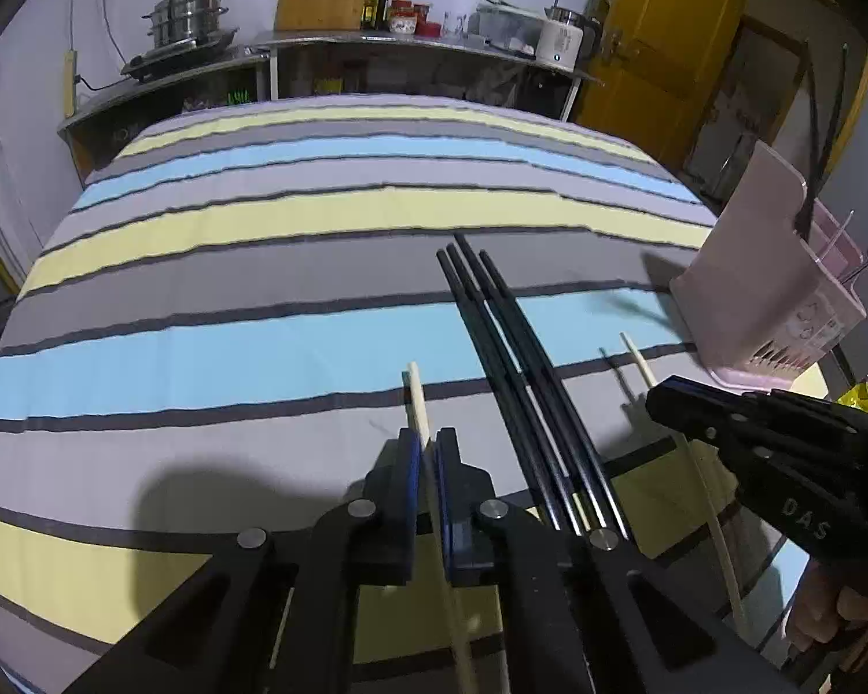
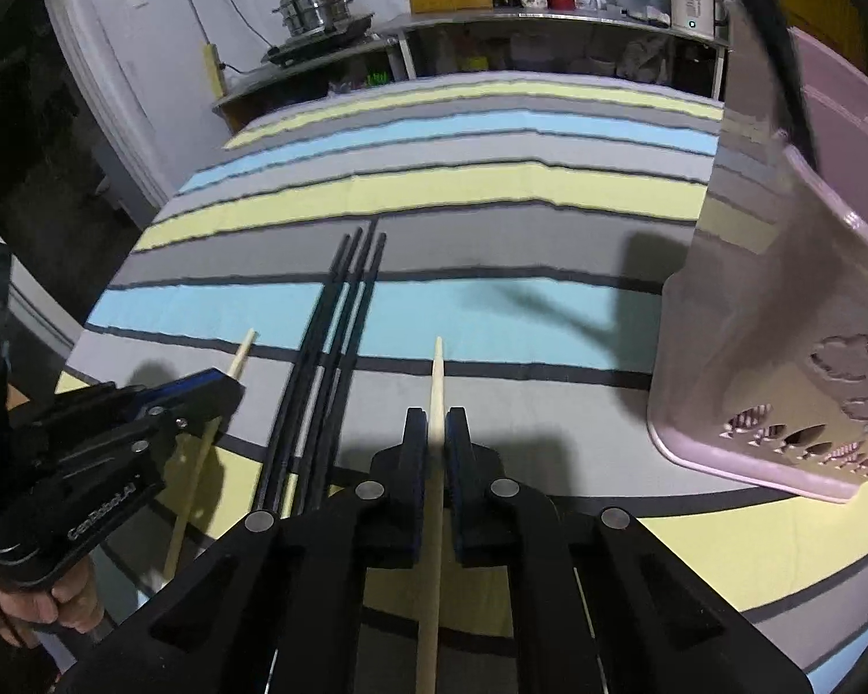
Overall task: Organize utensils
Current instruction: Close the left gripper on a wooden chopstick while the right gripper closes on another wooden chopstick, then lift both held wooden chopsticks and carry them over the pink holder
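Left tool [image 1: 428,451] clenched on one pale chopstick [image 1: 418,399], right tool [image 2: 436,431] on another [image 2: 437,370], both lengthwise along tool fingers; black chopsticks [image 2: 341,312] between; pink holder [image 2: 781,347] nearest right tool

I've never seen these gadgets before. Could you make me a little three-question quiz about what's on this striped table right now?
1. True or false: the left hand-held gripper has its fingers around a pale wooden chopstick.
2. Which colour is the slotted plastic utensil holder on the striped tablecloth? A) green B) pink C) white
3. Fill in: between the two pale chopsticks lies a bundle of long ____ chopsticks.

Key:
1. True. The right hand-held gripper likewise closes around another pale wooden chopstick.
2. B, pink; it stands to the right of the chopsticks.
3. Black.
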`<state>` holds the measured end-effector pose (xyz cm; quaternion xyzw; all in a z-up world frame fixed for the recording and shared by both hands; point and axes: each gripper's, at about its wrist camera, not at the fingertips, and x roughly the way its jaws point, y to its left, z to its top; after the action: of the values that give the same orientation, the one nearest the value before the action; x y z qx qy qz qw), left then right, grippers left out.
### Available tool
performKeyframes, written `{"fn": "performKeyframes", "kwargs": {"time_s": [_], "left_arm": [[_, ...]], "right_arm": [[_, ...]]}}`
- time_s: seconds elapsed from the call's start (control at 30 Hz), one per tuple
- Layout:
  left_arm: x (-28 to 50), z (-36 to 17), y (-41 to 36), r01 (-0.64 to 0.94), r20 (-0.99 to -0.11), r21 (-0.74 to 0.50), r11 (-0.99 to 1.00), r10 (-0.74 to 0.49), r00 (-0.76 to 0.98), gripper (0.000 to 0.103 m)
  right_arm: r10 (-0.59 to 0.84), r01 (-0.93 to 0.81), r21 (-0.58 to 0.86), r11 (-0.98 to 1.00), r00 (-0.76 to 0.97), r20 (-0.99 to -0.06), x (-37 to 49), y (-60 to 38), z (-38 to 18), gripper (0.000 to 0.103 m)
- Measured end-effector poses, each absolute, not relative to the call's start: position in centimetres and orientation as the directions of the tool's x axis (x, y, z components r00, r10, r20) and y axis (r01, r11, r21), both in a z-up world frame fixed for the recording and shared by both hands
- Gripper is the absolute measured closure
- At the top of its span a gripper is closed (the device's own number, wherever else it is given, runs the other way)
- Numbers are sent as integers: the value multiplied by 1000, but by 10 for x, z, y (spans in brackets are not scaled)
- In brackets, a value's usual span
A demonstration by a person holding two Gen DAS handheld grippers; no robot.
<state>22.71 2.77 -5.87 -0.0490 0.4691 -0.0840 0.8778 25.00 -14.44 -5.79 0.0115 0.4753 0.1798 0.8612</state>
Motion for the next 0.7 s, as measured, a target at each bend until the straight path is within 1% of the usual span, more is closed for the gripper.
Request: {"fn": "performKeyframes", "kwargs": {"time_s": [0.43, 0.7], "left_arm": [[193, 27, 34, 158, -704, -196, 968, -251, 665, 99], [171, 68, 31, 197, -653, -208, 958, -286, 701, 99]], "right_arm": [[373, -318, 220, 922, 586, -719, 220, -164, 8, 97], [389, -325, 225, 919, 649, -654, 197, -180, 48, 97]]}}
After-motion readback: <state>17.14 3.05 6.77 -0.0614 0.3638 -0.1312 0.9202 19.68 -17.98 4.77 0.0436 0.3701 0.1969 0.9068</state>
